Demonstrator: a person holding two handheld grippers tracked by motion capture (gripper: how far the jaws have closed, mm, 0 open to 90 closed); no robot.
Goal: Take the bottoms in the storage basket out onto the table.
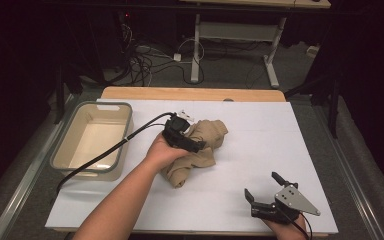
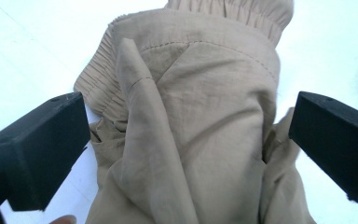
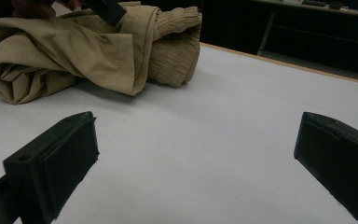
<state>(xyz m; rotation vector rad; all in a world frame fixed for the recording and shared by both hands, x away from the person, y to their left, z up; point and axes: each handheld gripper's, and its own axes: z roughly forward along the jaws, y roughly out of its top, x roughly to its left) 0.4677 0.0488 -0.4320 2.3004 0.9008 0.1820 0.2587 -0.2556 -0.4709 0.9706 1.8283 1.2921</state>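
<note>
A crumpled tan garment [image 1: 197, 150] with gathered elastic edges lies bunched at the middle of the white table top [image 1: 260, 130]. My left gripper [image 1: 192, 145] hovers right over it, jaws wide apart on either side of the cloth [image 2: 191, 135], nothing pinched. In the right gripper view the same garment [image 3: 88, 46] lies far off at the upper left. My right gripper [image 1: 264, 187] rests near the table's front right edge, open, with bare table between its jaws [image 3: 196, 158].
A grey rectangular bin [image 1: 96, 140] with a handle slot stands empty at the table's left. The left gripper's black cable [image 1: 105, 152] runs across the bin's corner. Beyond the table's wooden far edge [image 1: 190, 93] are a desk frame and floor cables.
</note>
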